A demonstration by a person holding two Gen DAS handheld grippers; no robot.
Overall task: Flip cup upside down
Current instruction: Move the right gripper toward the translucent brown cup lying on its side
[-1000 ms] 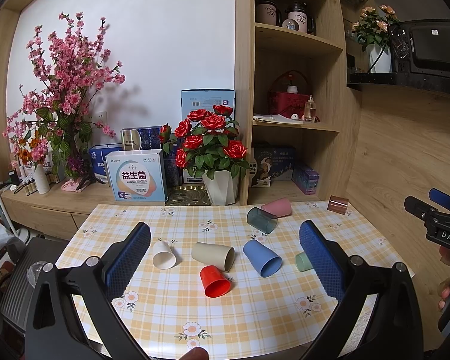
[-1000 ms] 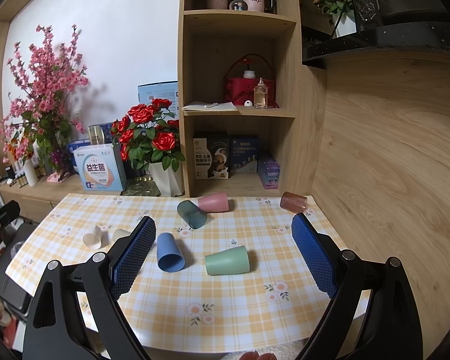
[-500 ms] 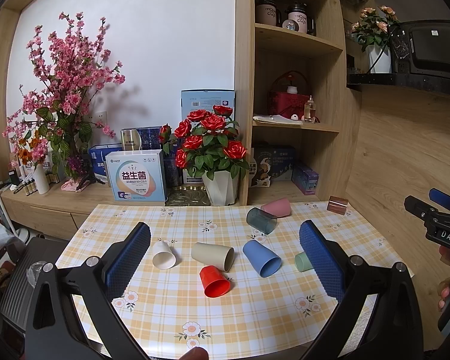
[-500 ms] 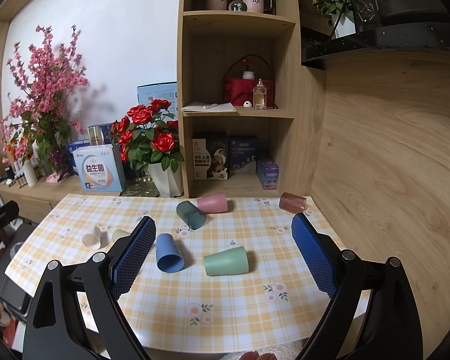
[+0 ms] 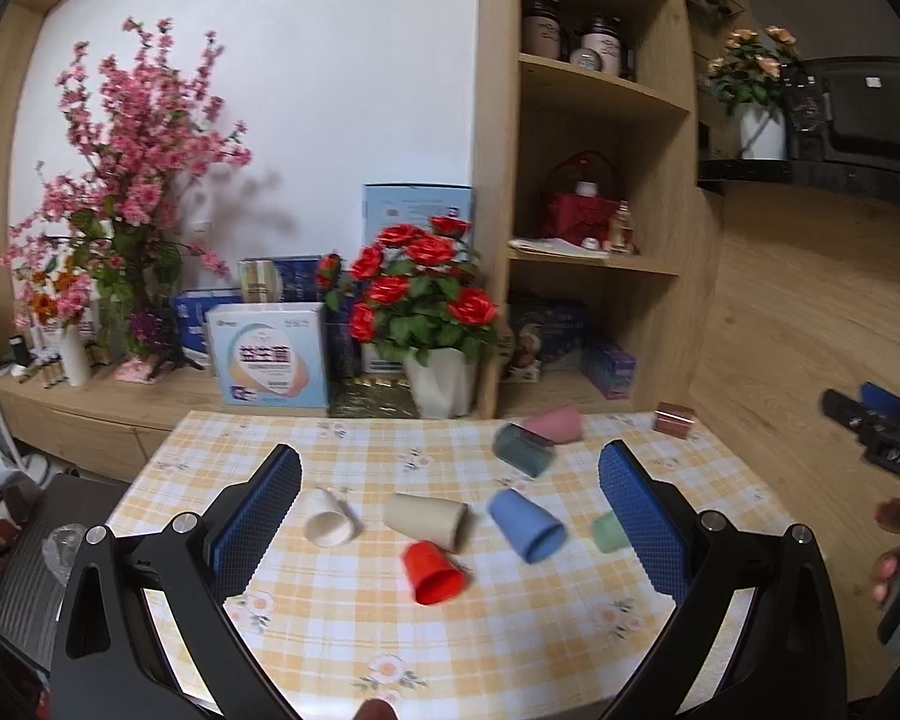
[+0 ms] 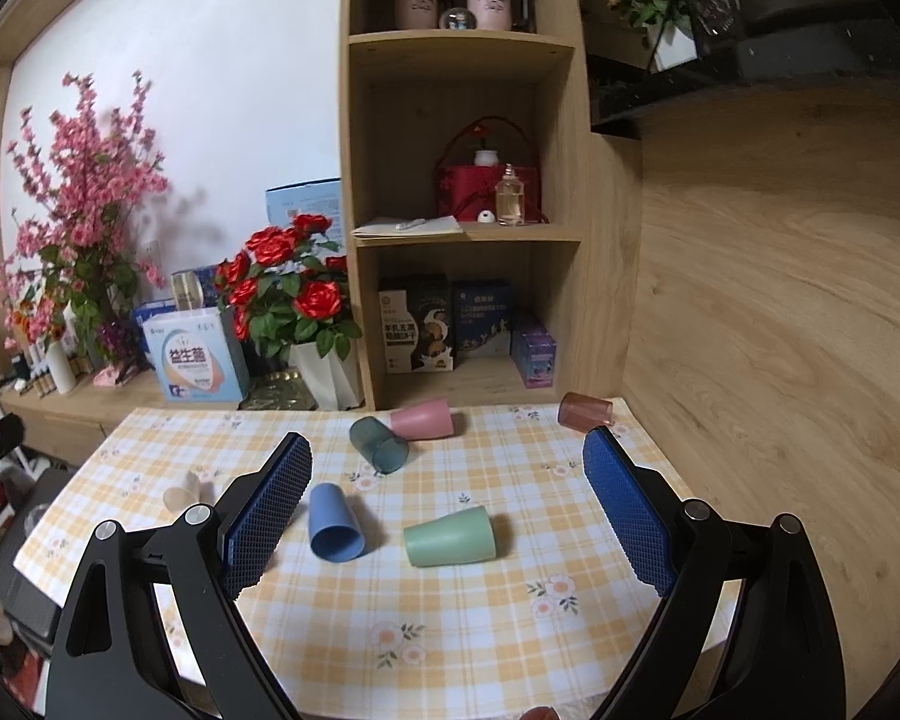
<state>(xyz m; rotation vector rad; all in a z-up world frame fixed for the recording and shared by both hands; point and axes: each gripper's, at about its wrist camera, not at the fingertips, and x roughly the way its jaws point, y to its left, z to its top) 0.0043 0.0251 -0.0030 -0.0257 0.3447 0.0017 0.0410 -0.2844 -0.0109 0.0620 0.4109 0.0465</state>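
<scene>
Checked table [image 6: 570, 600] below shelves holds cups lying on their sides, none flipped; left gripper [image 5: 450, 516] and right gripper [image 6: 447, 516] hang wide apart, empty, pre-grasp; likely next: close on green cup [image 6: 450, 537] at right view's 6 o'clock.

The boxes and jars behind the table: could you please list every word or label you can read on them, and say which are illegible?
"益生菌" on the white box beside the roses.
Dark box on the bottom shelf: Chinese print, too small to read.
Blue box next to it: print too small.
Two jars on the top shelf: script lettering, illegible.
Cups on the table: no text visible.
</scene>
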